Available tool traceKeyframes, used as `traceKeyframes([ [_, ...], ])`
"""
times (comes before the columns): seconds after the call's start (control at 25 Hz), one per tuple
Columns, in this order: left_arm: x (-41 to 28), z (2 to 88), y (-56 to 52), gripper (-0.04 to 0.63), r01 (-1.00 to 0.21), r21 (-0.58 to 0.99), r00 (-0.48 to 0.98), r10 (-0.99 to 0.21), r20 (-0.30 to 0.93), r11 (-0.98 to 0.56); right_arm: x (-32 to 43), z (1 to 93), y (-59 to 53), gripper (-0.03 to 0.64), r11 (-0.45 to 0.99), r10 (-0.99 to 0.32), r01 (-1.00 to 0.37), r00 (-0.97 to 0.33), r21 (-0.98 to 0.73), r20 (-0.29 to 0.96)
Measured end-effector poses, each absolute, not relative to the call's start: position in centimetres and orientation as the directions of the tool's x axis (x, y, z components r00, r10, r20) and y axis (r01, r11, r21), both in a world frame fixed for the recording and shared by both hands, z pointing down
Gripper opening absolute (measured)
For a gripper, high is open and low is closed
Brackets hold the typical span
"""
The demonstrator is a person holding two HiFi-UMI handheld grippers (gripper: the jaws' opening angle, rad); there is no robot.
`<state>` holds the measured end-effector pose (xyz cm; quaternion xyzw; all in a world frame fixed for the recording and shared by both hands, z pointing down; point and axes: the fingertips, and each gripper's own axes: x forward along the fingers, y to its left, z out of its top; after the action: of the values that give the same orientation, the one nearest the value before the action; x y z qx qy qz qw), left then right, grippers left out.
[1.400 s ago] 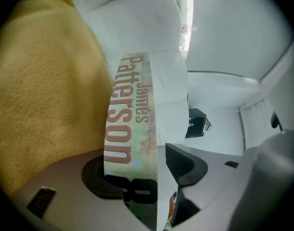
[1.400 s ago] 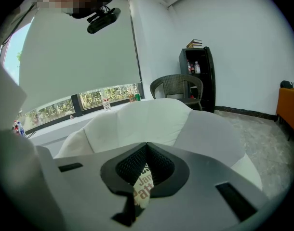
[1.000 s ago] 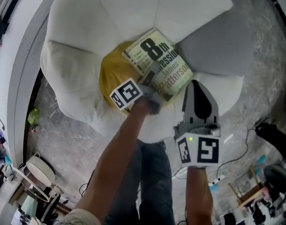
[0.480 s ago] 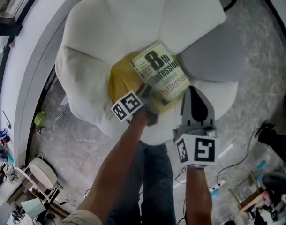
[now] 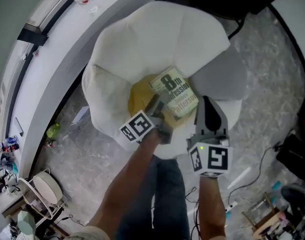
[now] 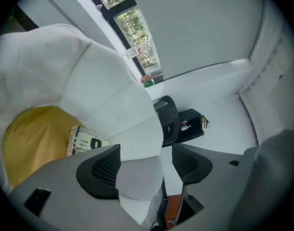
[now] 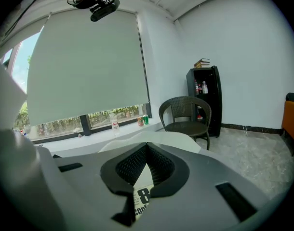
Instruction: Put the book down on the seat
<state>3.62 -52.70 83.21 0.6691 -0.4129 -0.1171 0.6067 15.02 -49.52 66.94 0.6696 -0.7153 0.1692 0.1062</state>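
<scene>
Book lying on the seat, neither tool gripping it.
The book (image 5: 175,94) lay flat on the yellow cushion (image 5: 140,96) of the white armchair (image 5: 142,49). The left gripper (image 6: 142,165) stood over the cushion's near edge, jaws spread, nothing between them. The right gripper (image 7: 146,150), right of the cushion, had its tips pressed together.

L gripper (image 5: 158,111), R gripper (image 5: 207,104): grey shells, blk mesh pads (image 6: 101,170). B/w marker cubes (image 5: 137,130); green LED (image 5: 202,147) at R cube's 11 o'clock. Dk blue jeans (image 5: 167,194); pale sleeve (image 5: 85,232) at 7 o'clock.
</scene>
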Motion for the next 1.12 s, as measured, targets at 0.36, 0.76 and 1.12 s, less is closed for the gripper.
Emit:
traceKeyframes([
  [0.36,2.5,61.6,-55.0,0.268,-0.228,0.974,0.556,-0.822,0.12,-0.012,13.8,50.4,-50.2,0.003,0.089,-0.966,-0.994,-0.102,-0.063,0.236],
  [0.76,1.3,41.9,-51.8,0.011,-0.163,0.977,0.512,-0.858,-0.036,-0.138,12.2,35.0,-47.8,0.003,0.133,-0.982,-0.99,-0.137,-0.037,0.134],
  [1.12,-0.3,29.0,-48.1,0.006,-0.47,0.793,0.546,-0.834,-0.083,-0.387,11.4,24.8,-44.1,0.003,0.137,-0.99,-0.988,-0.138,-0.071,0.023],
])
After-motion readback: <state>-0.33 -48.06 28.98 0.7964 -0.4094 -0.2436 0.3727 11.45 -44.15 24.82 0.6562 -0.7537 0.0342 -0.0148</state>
